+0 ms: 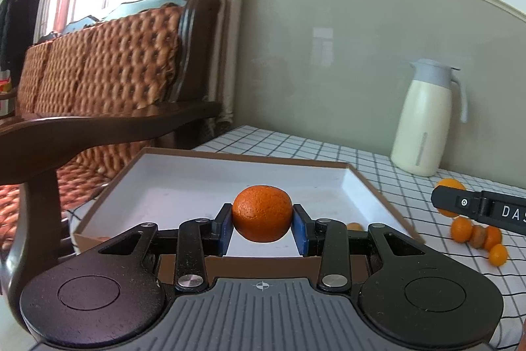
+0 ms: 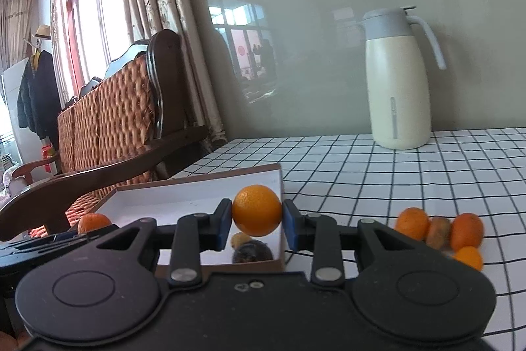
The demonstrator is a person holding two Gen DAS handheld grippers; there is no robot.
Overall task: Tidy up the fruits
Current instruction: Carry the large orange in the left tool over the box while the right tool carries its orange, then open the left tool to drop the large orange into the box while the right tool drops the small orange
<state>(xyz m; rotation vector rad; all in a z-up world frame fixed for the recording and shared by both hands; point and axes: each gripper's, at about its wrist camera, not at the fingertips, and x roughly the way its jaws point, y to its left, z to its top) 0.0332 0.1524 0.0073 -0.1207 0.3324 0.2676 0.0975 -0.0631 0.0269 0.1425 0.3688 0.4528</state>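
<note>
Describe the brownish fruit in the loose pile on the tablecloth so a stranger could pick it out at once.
Start at the cream jug on the checked tablecloth, then come toward the camera to the fruit pile right of the box. The brownish fruit sits between two bright oranges, dull and mottled where they are glossy.

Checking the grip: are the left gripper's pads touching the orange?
Touching. Left wrist view: both blue pads of the left gripper press the orange, no gap.

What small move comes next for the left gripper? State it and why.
Probably lower and open: the left gripper is shut on a mandarin held above the white tray, whose floor below looks bare, while more fruit waits on the checked tablecloth.
</note>
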